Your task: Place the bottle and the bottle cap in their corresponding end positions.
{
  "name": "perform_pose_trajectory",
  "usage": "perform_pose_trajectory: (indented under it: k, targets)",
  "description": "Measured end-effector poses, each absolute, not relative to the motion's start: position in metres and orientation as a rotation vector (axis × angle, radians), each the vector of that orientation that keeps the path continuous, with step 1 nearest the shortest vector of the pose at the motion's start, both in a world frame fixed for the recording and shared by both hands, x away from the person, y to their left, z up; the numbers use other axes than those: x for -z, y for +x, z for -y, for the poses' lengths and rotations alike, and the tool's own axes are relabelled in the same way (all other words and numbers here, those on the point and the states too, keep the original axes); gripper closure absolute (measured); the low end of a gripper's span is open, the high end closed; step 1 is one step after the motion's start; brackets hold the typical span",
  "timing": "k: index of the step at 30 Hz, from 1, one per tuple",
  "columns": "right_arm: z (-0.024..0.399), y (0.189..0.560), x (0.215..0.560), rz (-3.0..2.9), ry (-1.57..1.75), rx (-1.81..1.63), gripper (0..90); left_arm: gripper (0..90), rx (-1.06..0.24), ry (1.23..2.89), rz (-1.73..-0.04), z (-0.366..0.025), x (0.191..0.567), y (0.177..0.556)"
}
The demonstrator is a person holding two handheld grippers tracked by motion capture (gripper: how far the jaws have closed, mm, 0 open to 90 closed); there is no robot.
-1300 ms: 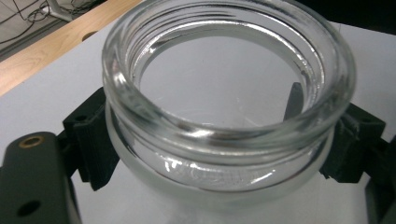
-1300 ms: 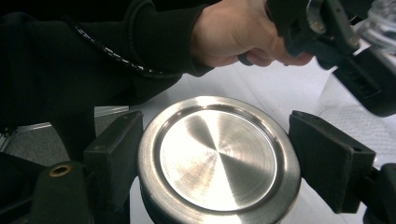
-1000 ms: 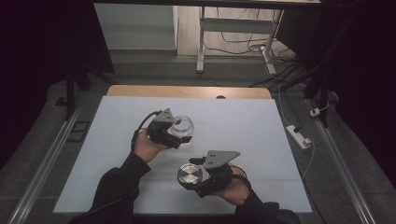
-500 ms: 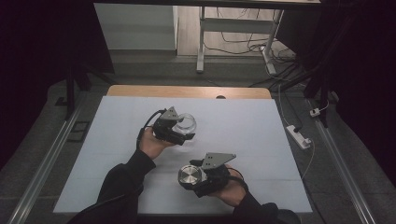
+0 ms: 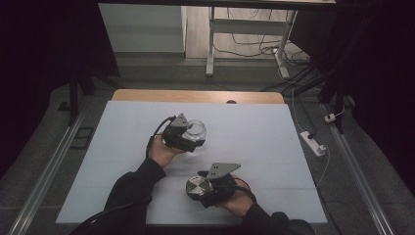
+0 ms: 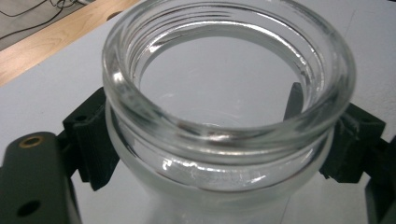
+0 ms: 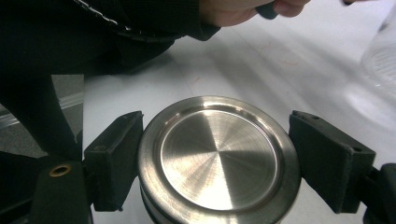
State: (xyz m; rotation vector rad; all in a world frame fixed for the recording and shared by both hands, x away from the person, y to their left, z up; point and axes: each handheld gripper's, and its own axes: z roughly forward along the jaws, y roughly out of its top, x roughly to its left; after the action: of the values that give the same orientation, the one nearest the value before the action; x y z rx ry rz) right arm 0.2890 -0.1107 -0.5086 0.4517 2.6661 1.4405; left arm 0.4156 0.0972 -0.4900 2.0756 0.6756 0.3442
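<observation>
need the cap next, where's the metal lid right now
The metal lid sits clamped in the right gripper, low over the white table's near edge.

your right tongs (image 7: 219,163) are clamped on the round steel lid (image 7: 218,158), one pad on each side | lid's flat face is toward you | white desk (image 7: 280,70) behind | your other sleeve (image 7: 93,42) up top | glass edge (image 7: 383,56) far right

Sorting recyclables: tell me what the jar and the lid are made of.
Jar: clear glass by its look, glossy; the table shows through its thick threaded rim. Lid: metal, probably steel, with a brushed finish; fine concentric marks and bright radial glare.
</observation>
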Motion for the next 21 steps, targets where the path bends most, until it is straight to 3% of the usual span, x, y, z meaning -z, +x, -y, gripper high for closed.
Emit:
perform_pose_trajectory:
  k: [21]
  targets:
    - [0.110,0.301,0.530,-2.668,0.501,-1.332,19.8,15.1,-0.326,2.096,-0.676,-0.086,0.508,0.423]
